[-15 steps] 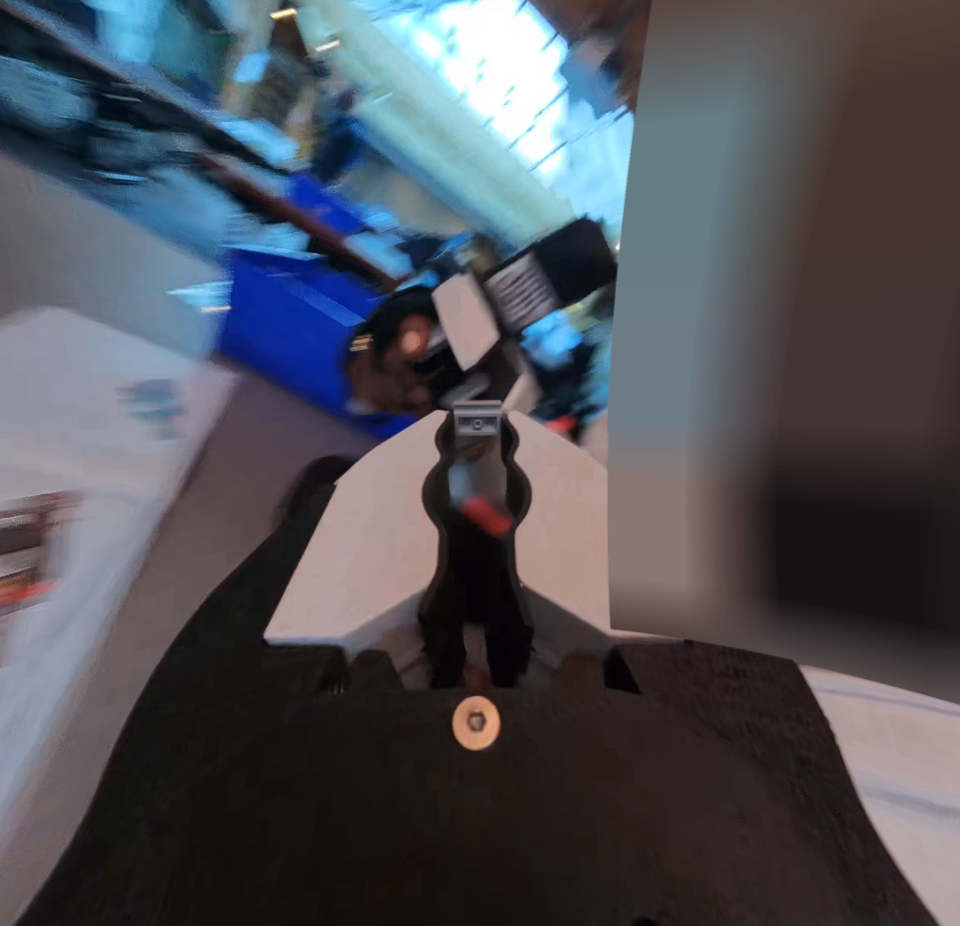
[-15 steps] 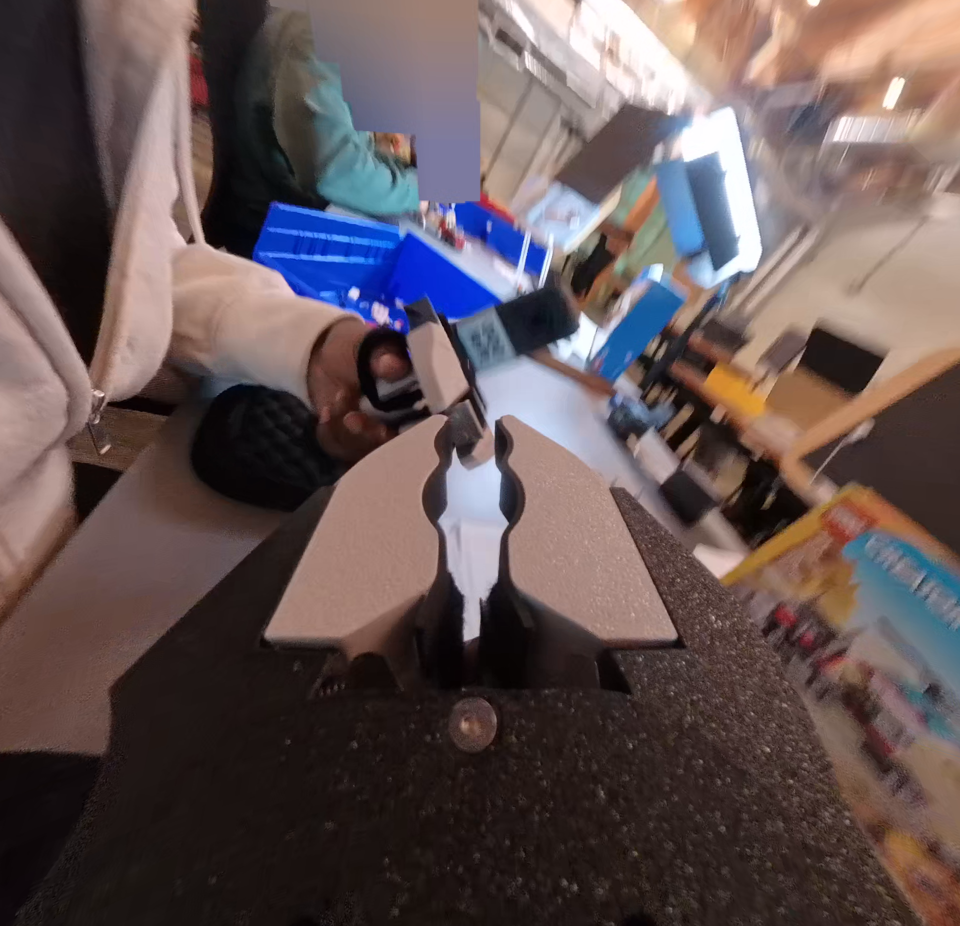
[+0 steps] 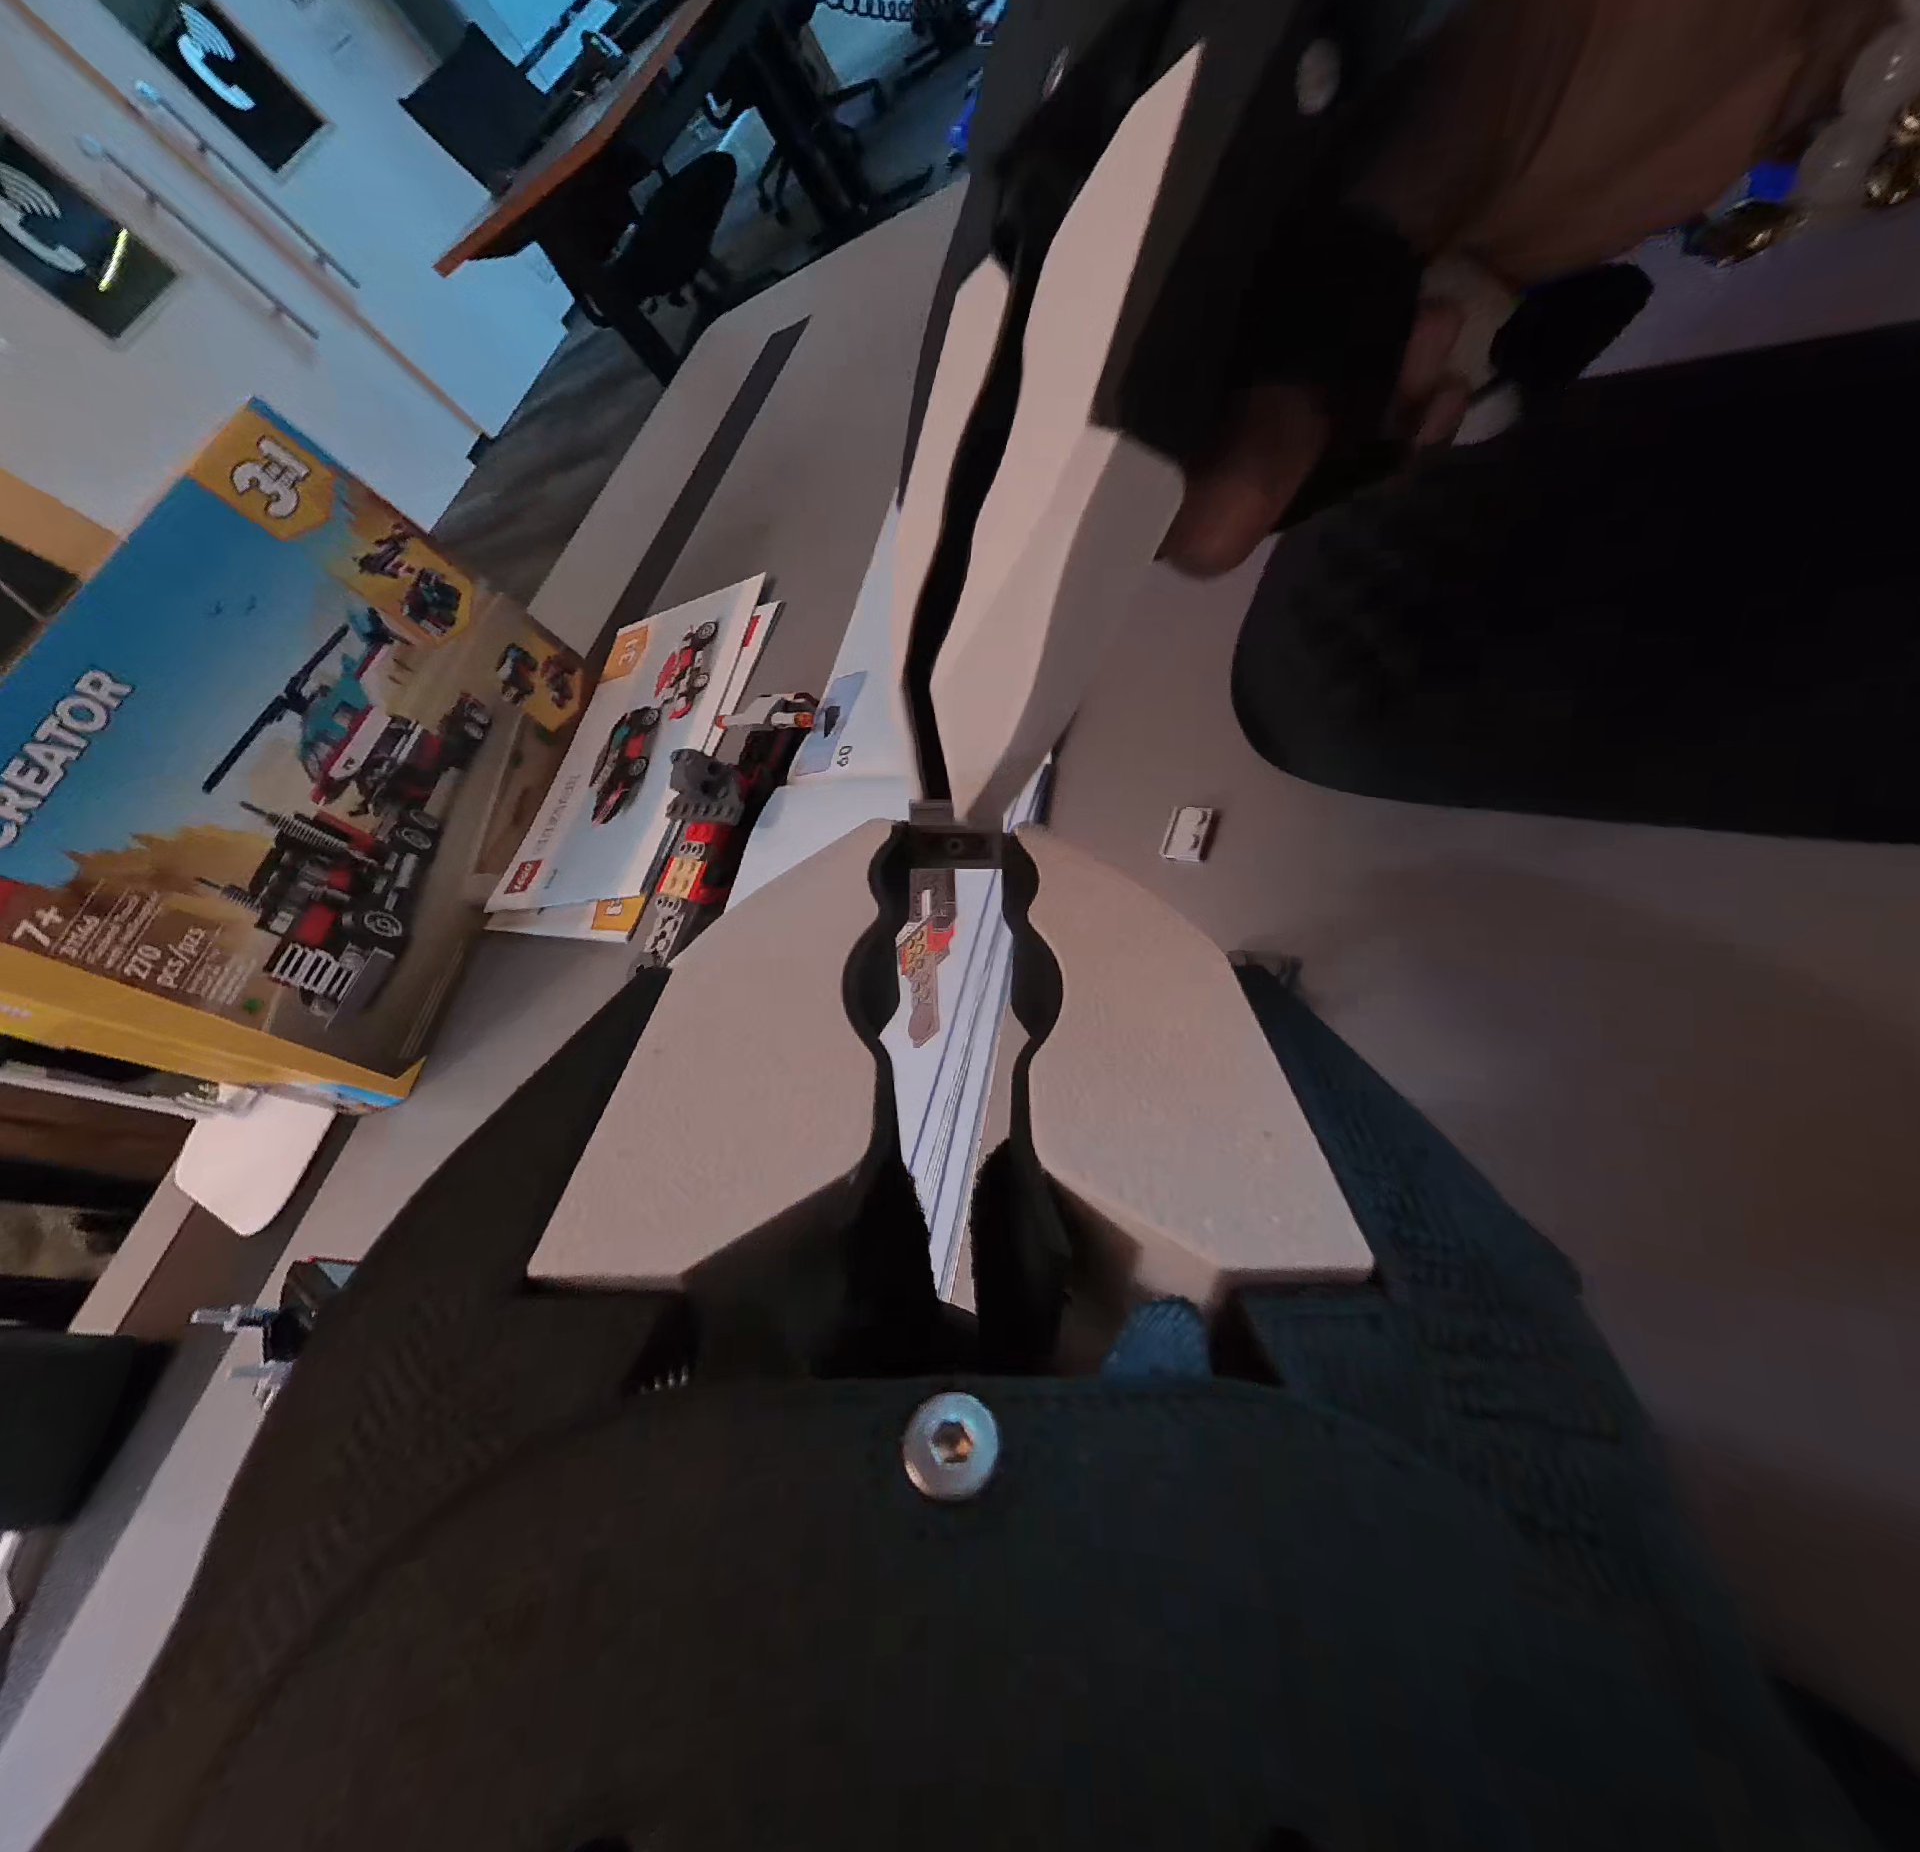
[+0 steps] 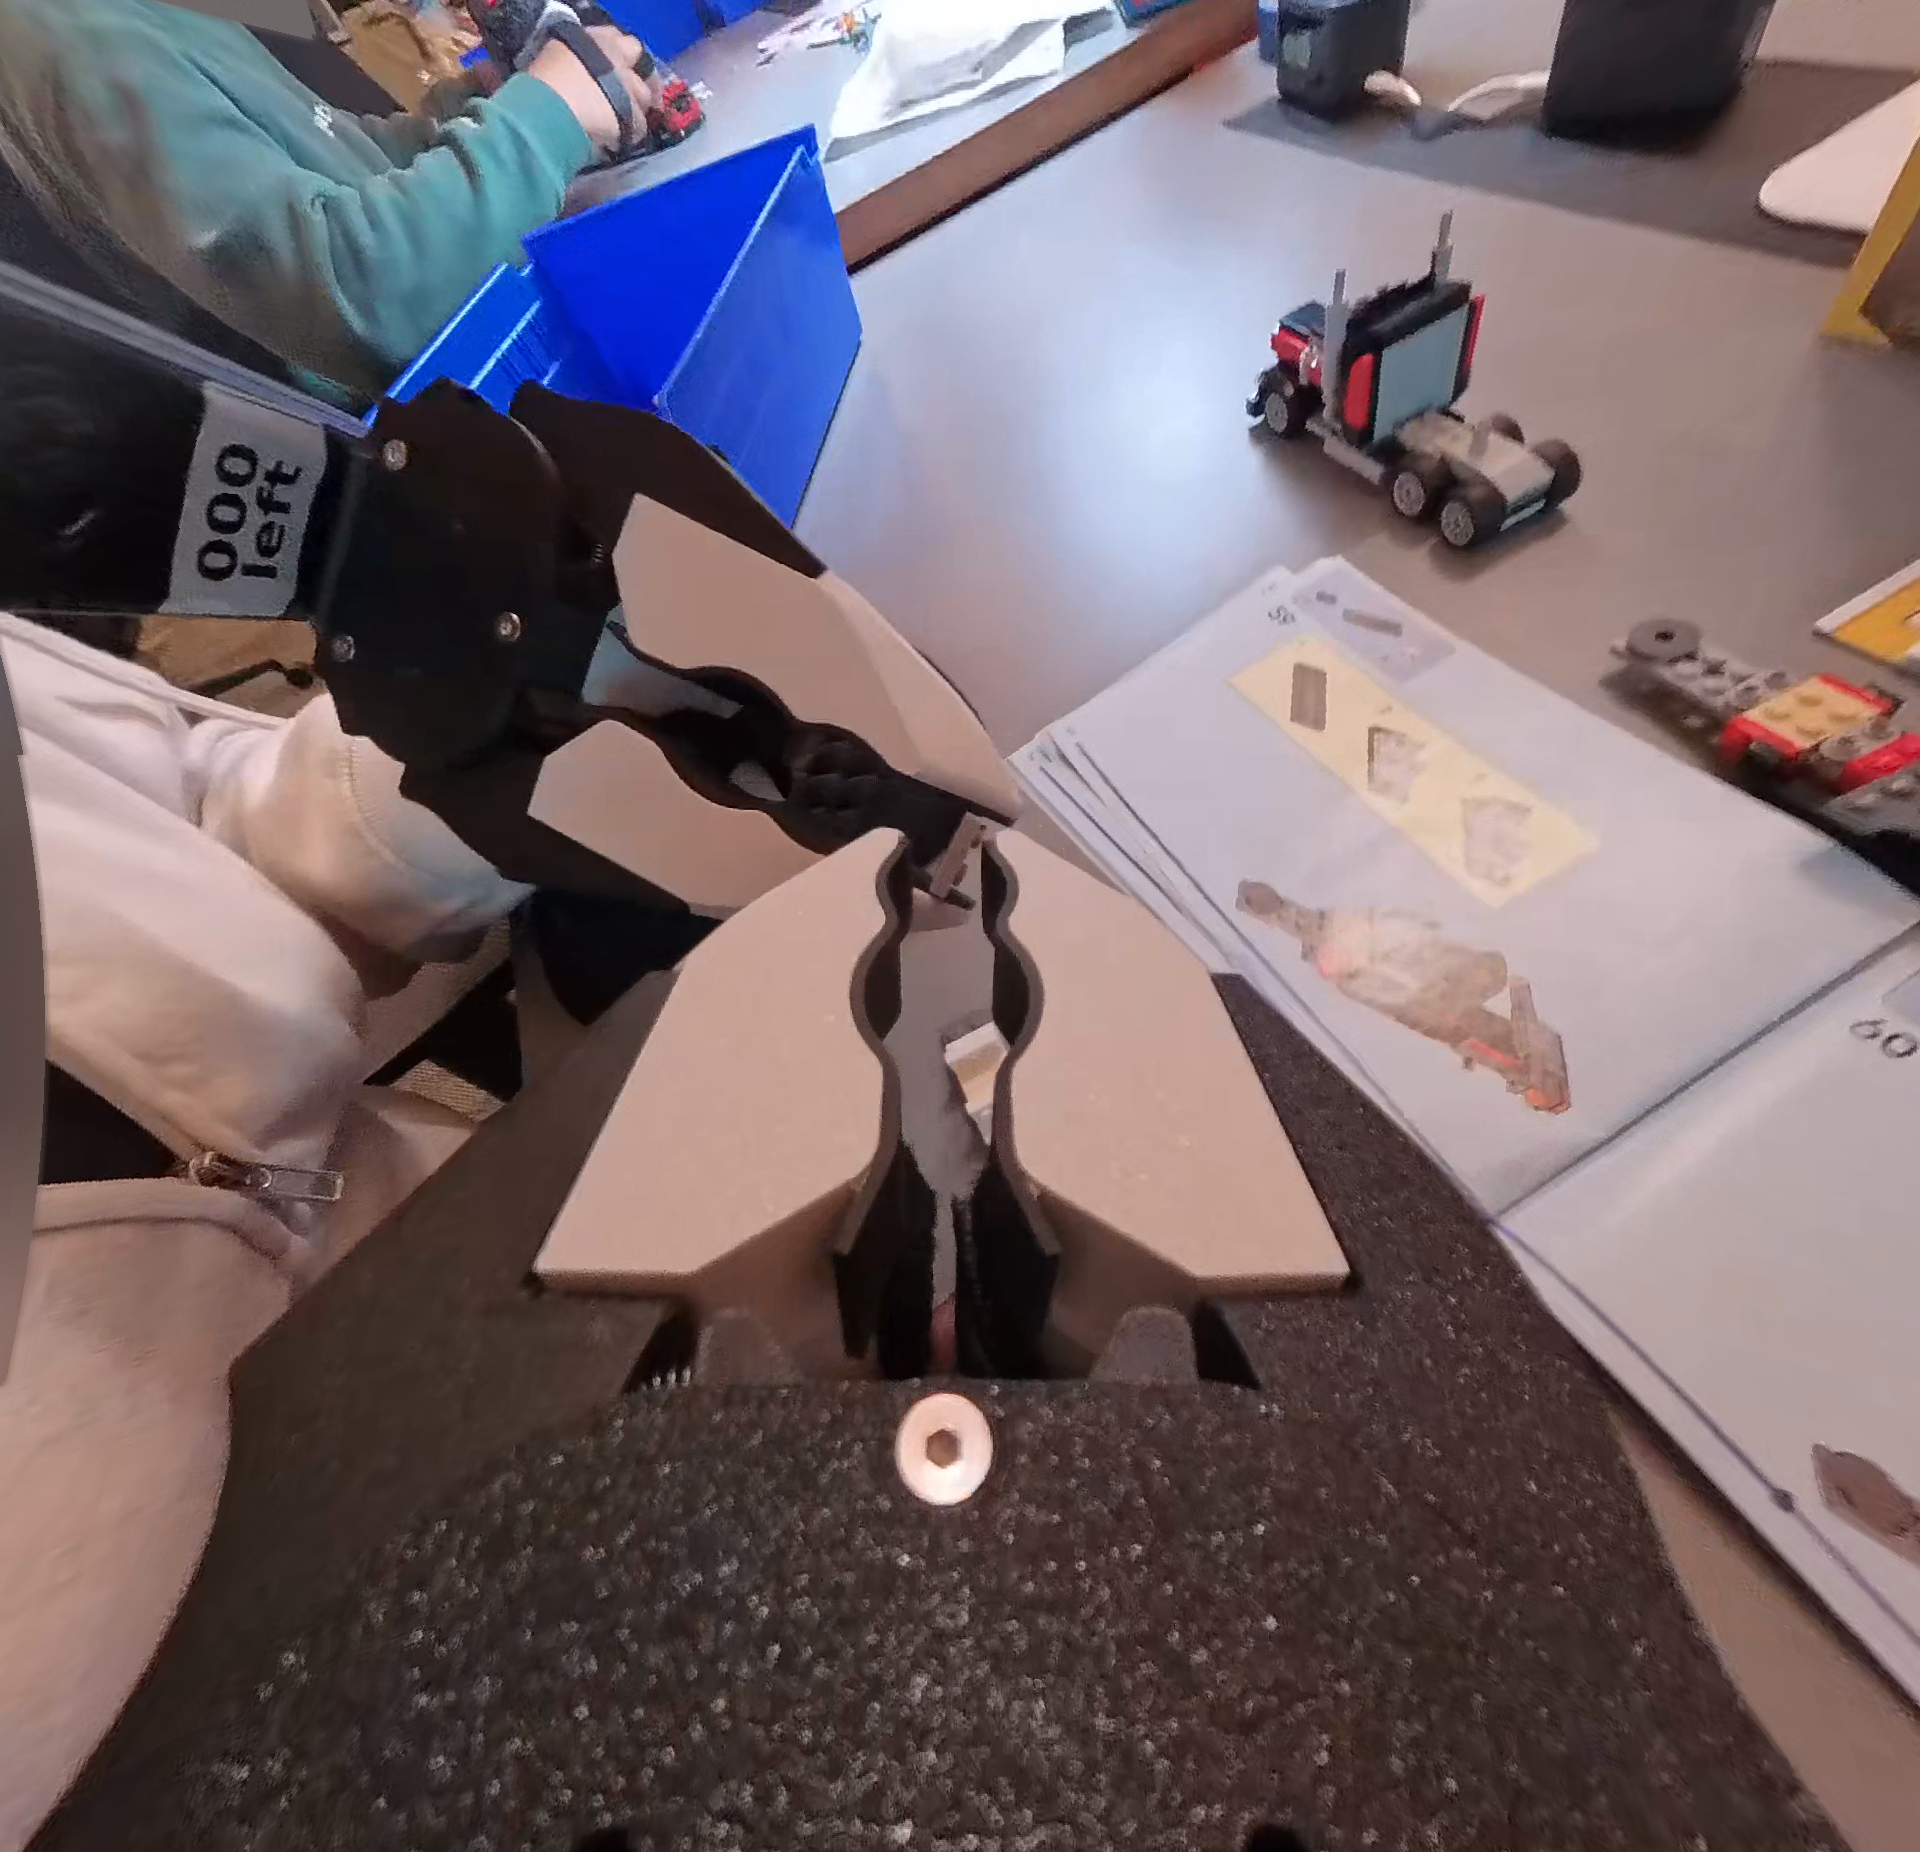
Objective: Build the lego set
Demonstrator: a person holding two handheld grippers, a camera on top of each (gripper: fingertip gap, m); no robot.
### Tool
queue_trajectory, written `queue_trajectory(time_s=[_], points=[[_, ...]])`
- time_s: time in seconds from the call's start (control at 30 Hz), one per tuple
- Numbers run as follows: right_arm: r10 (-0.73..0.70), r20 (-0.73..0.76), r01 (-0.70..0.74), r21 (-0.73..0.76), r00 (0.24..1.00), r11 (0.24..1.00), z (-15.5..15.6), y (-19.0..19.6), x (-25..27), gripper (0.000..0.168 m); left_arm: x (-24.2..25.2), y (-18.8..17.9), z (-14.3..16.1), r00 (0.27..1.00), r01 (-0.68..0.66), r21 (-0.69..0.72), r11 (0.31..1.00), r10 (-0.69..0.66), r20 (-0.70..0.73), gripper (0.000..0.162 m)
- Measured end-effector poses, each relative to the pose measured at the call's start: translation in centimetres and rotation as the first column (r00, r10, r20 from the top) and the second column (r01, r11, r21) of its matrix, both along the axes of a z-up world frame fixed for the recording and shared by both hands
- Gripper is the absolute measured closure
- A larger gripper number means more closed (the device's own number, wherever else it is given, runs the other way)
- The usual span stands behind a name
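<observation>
Both grippers over the open instruction booklet (image 4: pixel 1455 867), which serves as landmark. Half a second earlier both wrist views were blurred and aimed up into the room; the pair has since been brought down and steadied above the booklet's near edge, so the mating of two parts appears to be in hand, not a fetch. The left gripper (image 3: pixel 948 846) is pinched on a small dark grey piece (image 3: pixel 951 842), held crosswise at its very tips. The right gripper (image 4: pixel 943 859) is narrowed to a slim gap and is met tip to tip by the left one; a grey sliver is seen in that gap, but whether it is clamped cannot be told. Beyond the booklet the finished truck cab (image 4: pixel 1413 410) is stood; at its far right corner the part-built chassis (image 4: pixel 1787 722) is laid. A loose white piece (image 3: pixel 1188 831) is left beside the booklet
</observation>
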State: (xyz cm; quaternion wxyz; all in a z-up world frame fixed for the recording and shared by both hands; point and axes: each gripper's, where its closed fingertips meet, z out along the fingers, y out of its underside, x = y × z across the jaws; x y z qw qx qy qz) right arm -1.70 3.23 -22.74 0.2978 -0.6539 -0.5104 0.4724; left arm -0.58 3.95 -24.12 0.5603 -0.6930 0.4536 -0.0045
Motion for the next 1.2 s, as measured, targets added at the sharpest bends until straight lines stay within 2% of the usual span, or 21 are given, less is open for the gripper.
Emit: queue_trajectory(time_s=[0.23, 0.27, 0.33, 0.4, 0.53, 0.67, 0.77, 0.83, 0.93, 0.97, 1.07, 1.2], points=[[-0.014, 0.0, 0.014, -0.023, 1.0, 1.0, -0.8, -0.1, 0.3, 0.165, 0.1, -0.1, -0.4, 0.998, 0.027, 0.003, 1.0, -0.027, -0.056, 0.144], [-0.023, 0.003, 0.023, -0.019, 1.0, 1.0, -0.8, 0.0, 0.5, 0.165, -0.1, -0.2, -1.2, 0.996, 0.041, -0.045, 0.998, -0.044, -0.079, 0.134], [-0.055, 0.015, 0.055, -0.014, 0.998, 0.998, -1.0, 0.5, 1.2, 0.165, -0.6, -1.1, -4.1, 0.984, 0.076, -0.238, 0.968, -0.111, -0.14, 0.114], [-0.076, 0.031, 0.077, -0.025, 0.997, 0.997, -1.5, 0.6, 2.0, 0.165, -1.0, -2.4, -6.6, 0.969, 0.105, -0.395, 0.913, -0.184, -0.168, 0.109], [-0.096, 0.111, 0.102, -0.053, 0.989, 0.993, -3.6, 0.1, 3.6, 0.165, 0.1, -3.2, -7.9, 0.952, 0.177, -0.436, 0.882, -0.266, -0.15, 0.118], [-0.102, 0.184, 0.117, -0.074, 0.978, 0.99, -5.7, -0.6, 4.5, 0.165, 1.1, -3.6, -9.1, 0.952, 0.184, -0.493, 0.85, -0.279, -0.127, 0.142], [-0.11, 0.208, 0.13, -0.086, 0.972, 0.988, -6.5, -0.6, 4.5, 0.165, 1.0, -2.8, -9.2, 0.976, 0.093, -0.507, 0.857, -0.18, -0.126, 0.145], [-0.109, 0.212, 0.13, -0.09, 0.971, 0.987, -6.7, -0.7, 4.3, 0.165, 0.7, -2.0, -9.2, 0.989, -0.014, -0.506, 0.862, -0.061, -0.132, 0.145], [-0.121, 0.226, 0.141, -0.074, 0.967, 0.987, -7.0, -0.3, 4.1, 0.165, 0.5, -1.3, -9.2, 0.985, -0.168, -0.544, 0.822, 0.126, -0.114, 0.144], [-0.128, 0.234, 0.148, -0.069, 0.964, 0.987, -7.1, -0.1, 4.1, 0.165, 0.5, -1.3, -9.1, 0.983, -0.182, -0.569, 0.802, 0.155, -0.096, 0.134], [-0.144, 0.248, 0.163, -0.059, 0.958, 0.985, -7.5, 0.4, 4.0, 0.165, 0.9, -1.7, -7.9, 0.983, -0.108, -0.635, 0.765, 0.179, 0.048, 0.125], [-0.137, 0.267, 0.158, -0.06, 0.954, 0.986, -7.9, 0.0, 3.6, 0.165, -0.8, -2.5, -8.0, 0.982, -0.079, -0.692, 0.717, 0.174, 0.069, 0.127]])
